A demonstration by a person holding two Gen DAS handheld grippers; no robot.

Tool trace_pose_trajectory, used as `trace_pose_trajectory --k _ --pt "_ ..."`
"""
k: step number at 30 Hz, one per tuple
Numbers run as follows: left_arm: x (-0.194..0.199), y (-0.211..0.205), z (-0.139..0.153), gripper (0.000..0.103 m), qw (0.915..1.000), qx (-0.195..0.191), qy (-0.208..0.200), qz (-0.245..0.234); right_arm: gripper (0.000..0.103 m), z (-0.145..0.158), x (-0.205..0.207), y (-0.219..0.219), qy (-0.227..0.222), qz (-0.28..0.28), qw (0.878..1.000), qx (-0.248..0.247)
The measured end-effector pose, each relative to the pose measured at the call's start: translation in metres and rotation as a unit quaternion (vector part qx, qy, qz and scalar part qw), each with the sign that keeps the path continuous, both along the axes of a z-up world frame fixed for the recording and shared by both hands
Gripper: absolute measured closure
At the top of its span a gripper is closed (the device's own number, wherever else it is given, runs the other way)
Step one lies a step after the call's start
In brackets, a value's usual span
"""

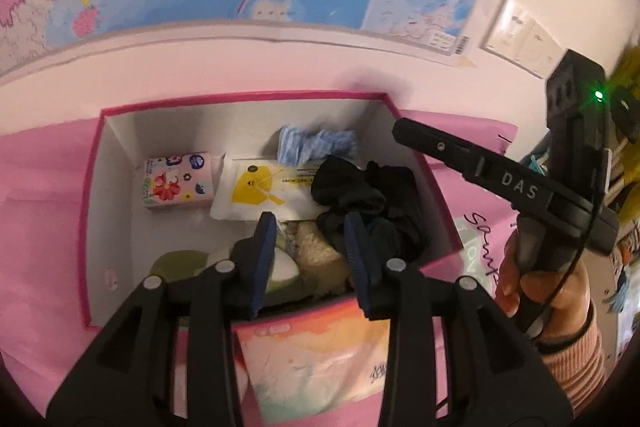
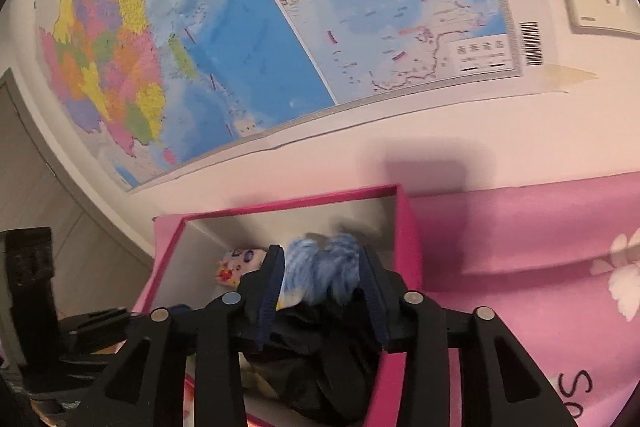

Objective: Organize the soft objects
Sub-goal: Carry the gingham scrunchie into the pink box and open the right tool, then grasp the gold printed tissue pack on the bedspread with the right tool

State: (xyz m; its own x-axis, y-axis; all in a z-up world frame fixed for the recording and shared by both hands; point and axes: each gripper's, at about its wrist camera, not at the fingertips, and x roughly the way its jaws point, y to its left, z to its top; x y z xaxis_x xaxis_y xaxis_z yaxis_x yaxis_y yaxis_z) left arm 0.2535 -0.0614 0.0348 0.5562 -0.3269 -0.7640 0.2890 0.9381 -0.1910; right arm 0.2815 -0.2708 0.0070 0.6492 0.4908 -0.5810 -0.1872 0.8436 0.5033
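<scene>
A pink box (image 1: 94, 211) with a white inside holds several soft things: a flowered tissue pack (image 1: 178, 181), a white packet with a yellow print (image 1: 260, 193), a blue striped cloth (image 1: 316, 145), a crumpled black cloth (image 1: 368, 203) and a beige plush piece (image 1: 320, 259). My left gripper (image 1: 312, 255) hangs over the near end of the box, jaws apart, with the beige piece showing below the gap. My right gripper (image 1: 408, 133) comes in from the right, its tip just short of the blue cloth. In the right wrist view the blue cloth (image 2: 324, 267) lies beyond the open right gripper (image 2: 324, 277), above the black cloth (image 2: 320, 355).
A wall with a large coloured map (image 2: 240, 27) stands right behind the box. A pink flowered cloth (image 2: 540, 267) covers the surface. A pastel tissue pack (image 1: 320, 359) lies against the box's near wall. A hand (image 1: 552, 291) in a striped sleeve holds the right gripper.
</scene>
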Motion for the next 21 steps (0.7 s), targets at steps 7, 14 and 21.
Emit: trace_pose_trajectory --k 7,14,21 --pt "-0.046 0.008 0.011 0.066 0.9985 0.001 -0.039 -0.037 0.062 0.008 -0.032 0.002 -0.019 0.021 1.000 -0.006" --pt "-0.113 0.035 0.028 0.060 0.9945 -0.026 -0.075 -0.068 0.059 0.031 -0.091 0.007 -0.052 0.082 0.995 0.012" --pt "-0.151 0.058 0.003 0.058 0.9955 -0.055 -0.039 -0.066 0.054 0.038 -0.144 0.020 -0.059 0.142 0.988 0.033"
